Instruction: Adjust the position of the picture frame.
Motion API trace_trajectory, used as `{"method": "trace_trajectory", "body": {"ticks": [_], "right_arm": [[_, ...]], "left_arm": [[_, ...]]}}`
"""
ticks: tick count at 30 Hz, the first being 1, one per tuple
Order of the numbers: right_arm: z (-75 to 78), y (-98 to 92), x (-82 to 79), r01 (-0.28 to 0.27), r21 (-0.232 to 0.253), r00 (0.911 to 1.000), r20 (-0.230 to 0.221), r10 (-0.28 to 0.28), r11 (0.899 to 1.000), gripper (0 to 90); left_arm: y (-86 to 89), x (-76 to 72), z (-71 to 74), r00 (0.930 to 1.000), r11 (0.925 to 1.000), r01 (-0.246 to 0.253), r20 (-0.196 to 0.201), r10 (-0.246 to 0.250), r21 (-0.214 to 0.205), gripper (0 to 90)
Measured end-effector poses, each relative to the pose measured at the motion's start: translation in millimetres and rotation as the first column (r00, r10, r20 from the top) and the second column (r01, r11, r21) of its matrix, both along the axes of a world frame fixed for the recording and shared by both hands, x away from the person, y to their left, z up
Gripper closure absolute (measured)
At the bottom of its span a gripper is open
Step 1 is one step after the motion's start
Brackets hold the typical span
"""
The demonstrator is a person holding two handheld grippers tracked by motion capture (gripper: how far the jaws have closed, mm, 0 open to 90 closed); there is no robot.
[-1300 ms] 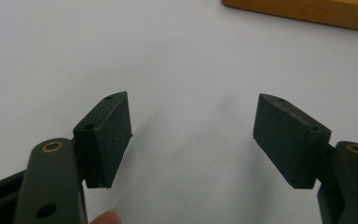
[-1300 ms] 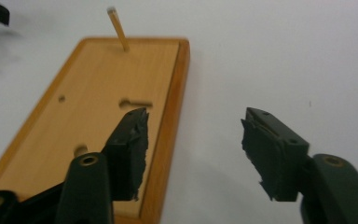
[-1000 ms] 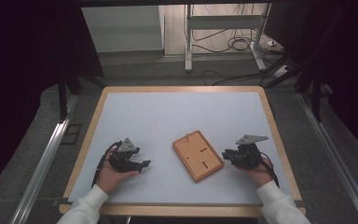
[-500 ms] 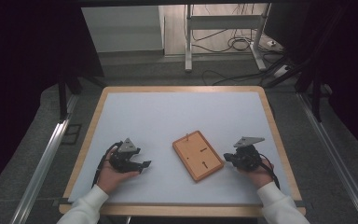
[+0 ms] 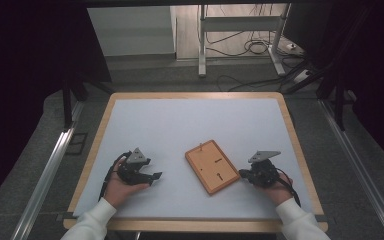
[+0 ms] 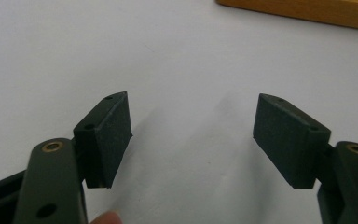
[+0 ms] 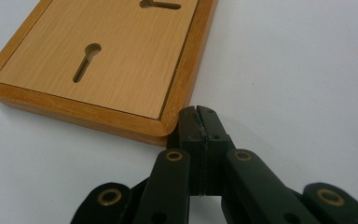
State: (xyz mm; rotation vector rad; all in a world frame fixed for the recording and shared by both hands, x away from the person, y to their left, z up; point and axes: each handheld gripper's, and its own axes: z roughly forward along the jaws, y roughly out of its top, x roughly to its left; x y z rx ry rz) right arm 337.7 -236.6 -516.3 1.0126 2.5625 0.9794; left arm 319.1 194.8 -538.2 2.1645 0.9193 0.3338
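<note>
High view: flat rectangular orange-brown wooden board w/ keyhole slots (image 5: 212, 166) lay mid-table on the white mat (image 5: 190, 125), at 9 o'clock of your right gripper (image 5: 246, 174). Left gripper view: left gripper (image 6: 193, 135) gaped wide, nothing held. Right gripper view: jaws pressed together, empty, tips at the board's corner (image 7: 168, 128). Looked stiff, light, smooth; grip its raised rim edge.

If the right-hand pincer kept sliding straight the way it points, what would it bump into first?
Most likely the wooden board: the right gripper, jaws shut, sits right at its near corner, seemingly touching already.
</note>
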Motion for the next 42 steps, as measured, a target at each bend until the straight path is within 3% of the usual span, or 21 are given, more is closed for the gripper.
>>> {"method": "trace_trajectory", "body": {"ticks": [5,18,26,42], "right_arm": [[0.3,1.3,-1.8,0.014,-0.002,0.9999,-0.005,-0.014,1.0,90.0],[3.2,10.0,-22.8,-0.014,0.007,0.9999,-0.001,0.014,1.0,90.0],[0.0,9.0,-22.2,-0.007,0.003,0.9997,-0.024,0.007,1.0,90.0],[-2.4,45.5,-48.3,-0.128,-0.013,0.9916,-0.019,0.128,0.992,90.0]], "left_arm": [[0.1,0.5,-0.2,1.0,1.0,0.0,-0.001,0.0,0.0,27.4],[-1.4,1.2,-0.5,1.0,1.0,0.006,-0.002,-0.006,0.006,27.4],[-2.3,0.7,0.1,1.0,1.0,0.008,0.001,-0.008,0.004,27.4],[-3.6,1.7,-0.7,0.9999,0.9998,0.016,-0.002,-0.016,0.009,27.4]]}}
